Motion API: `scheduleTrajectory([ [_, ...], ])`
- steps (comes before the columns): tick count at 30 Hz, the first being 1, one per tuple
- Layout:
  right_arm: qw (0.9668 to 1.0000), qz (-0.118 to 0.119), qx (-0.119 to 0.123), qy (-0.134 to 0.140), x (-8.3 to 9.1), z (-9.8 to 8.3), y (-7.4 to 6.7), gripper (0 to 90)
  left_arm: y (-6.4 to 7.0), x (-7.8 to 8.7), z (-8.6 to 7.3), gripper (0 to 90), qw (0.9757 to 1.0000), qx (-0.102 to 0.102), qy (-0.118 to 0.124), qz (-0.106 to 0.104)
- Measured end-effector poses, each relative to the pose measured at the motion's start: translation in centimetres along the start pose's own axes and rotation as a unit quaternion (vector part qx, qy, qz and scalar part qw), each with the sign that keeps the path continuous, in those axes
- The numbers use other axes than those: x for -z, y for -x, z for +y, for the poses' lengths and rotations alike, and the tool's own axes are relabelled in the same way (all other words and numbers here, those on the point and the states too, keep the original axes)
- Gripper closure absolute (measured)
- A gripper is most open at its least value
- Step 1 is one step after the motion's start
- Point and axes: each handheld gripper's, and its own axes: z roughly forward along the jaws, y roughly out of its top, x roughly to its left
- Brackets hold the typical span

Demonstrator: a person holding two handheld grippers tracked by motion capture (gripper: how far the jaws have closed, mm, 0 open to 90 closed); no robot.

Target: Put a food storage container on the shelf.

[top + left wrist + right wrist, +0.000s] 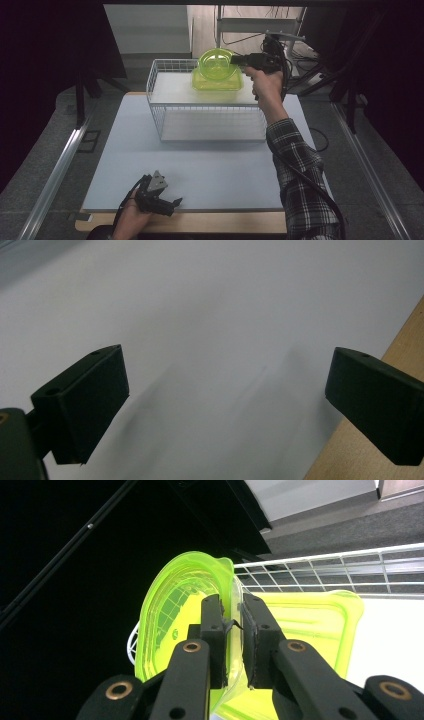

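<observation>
A translucent lime-green bowl (216,64) is held tilted on its side above the back of a white wire basket (156,85). My right gripper (234,59) comes in from the right and is shut on the bowl's rim. In the right gripper view its jaws (232,602) pinch the bowl wall (170,610), one jaw inside and one outside. Just below the bowl a lime-green square tray (217,83) lies on the basket's top shelf, and the tray (310,620) sits beyond the jaws. My left gripper (176,202) rests at the table's near left edge, open and with nothing between its fingers (225,385).
The wire basket stands at the back middle of a pale grey mat (210,165), with a second shelf lower down. The mat ends at a wooden table edge (405,345) near the left gripper. Cables and metal frame legs (300,55) crowd the floor behind the basket.
</observation>
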Motion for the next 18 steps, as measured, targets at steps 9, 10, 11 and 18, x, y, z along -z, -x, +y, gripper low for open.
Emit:
scheduleTrajectory([
  [9,0.9999,-0.012,0.009,0.001,-0.56,0.09,-0.25,80.3,0.0,0.03,-0.01,3.6,1.0,-0.001,0.0,0.0],
  [10,0.9998,-0.015,0.012,0.002,-0.6,0.08,-0.33,80.1,0.0,0.03,0.0,3.6,1.0,-0.002,0.0,0.0],
  [11,0.9997,-0.019,0.016,0.002,-0.6,0.09,-0.4,79.9,0.0,0.03,0.0,3.6,1.0,-0.002,0.0,0.0],
  [18,0.998,-0.05,0.038,0.004,-0.81,0.13,-0.59,78.5,0.02,0.01,-0.01,3.6,1.0,-0.003,-0.001,0.0],
])
